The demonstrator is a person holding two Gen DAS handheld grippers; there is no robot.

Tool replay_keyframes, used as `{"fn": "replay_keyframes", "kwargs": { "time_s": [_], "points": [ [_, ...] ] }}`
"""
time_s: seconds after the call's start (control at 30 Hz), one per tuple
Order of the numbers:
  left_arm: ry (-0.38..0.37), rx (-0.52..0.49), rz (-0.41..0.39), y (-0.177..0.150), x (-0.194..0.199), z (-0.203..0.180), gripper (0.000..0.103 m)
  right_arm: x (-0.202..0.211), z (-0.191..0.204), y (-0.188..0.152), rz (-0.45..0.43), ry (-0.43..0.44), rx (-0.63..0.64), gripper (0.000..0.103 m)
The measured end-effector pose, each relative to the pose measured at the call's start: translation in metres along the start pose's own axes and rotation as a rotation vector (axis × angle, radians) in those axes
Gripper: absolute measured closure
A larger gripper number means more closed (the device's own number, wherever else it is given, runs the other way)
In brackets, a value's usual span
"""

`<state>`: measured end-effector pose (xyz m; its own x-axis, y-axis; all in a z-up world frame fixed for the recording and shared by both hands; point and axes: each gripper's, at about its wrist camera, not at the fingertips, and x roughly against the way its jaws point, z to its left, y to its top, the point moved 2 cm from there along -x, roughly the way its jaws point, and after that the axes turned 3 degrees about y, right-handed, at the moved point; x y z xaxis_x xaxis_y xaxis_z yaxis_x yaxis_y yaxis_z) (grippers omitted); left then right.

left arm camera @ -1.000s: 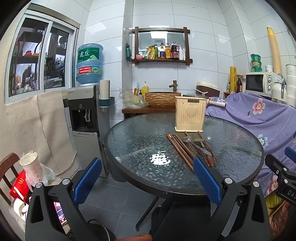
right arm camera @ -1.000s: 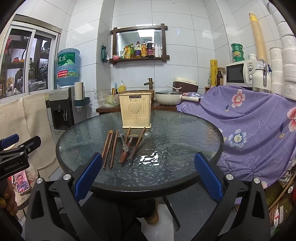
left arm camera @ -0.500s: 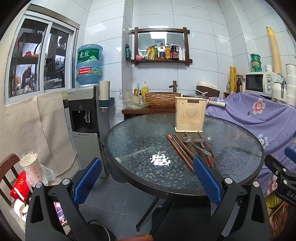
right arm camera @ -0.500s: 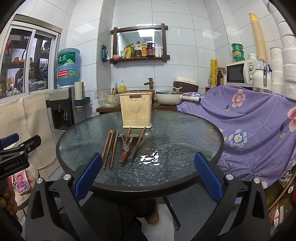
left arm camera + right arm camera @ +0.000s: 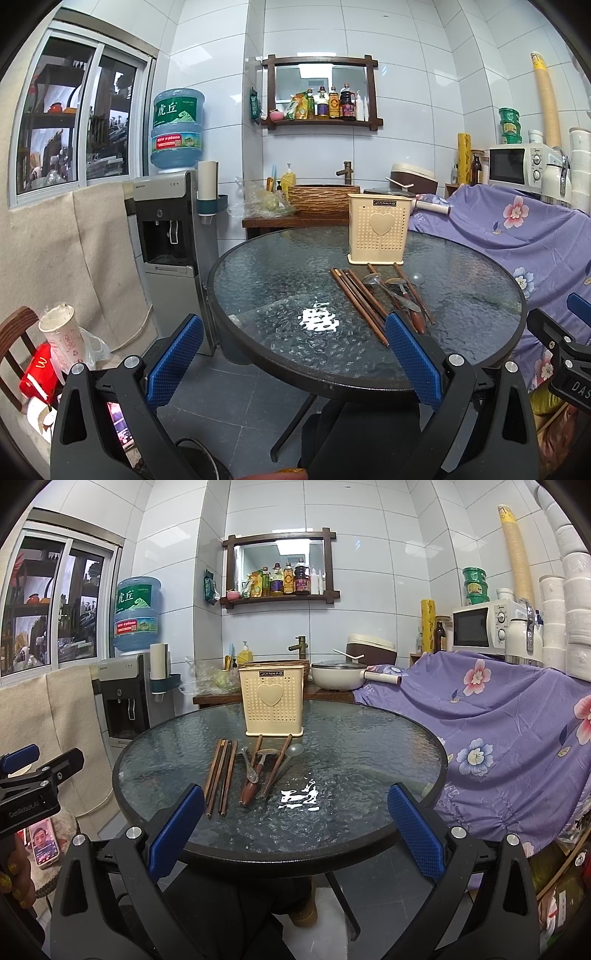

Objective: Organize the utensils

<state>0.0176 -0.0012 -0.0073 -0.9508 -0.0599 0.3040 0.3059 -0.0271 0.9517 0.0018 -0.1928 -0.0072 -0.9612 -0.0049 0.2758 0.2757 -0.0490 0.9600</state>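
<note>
Nothing has moved: both hand-held grippers, left point(image 5: 293, 356) and right point(image 5: 295, 825), hang wide and empty before the tabletop point(image 5: 369, 760), chopsticks point(image 5: 221, 775) lying near the holder point(image 5: 271, 705).

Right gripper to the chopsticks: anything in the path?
Nothing visible. The right gripper is open, short of the table; only bare glass lies between it and the chopsticks. The spoons lie beside them; the holder stands behind.
</note>
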Motion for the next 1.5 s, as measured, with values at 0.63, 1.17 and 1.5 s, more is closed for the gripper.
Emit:
{"fn": "replay_keyframes", "kwargs": {
  "time_s": [0.63,1.17,1.5],
  "points": [
    [-0.018,-0.032,0.023,0.005,-0.016,-0.009,0.006,-0.014,0.008,0.004,0.02,0.012,0.056,0.005],
    [-0.123,-0.171,0.284,-0.001,-0.11,-0.046,0.006,-0.11,0.016,-0.002,0.28,0.081,0.141,0.005],
    [-0.182,-0.153,0.369,0.007,-0.152,-0.044,0.009,-0.163,0.003,0.009,0.375,0.126,0.073,0.005]
  ]
}}
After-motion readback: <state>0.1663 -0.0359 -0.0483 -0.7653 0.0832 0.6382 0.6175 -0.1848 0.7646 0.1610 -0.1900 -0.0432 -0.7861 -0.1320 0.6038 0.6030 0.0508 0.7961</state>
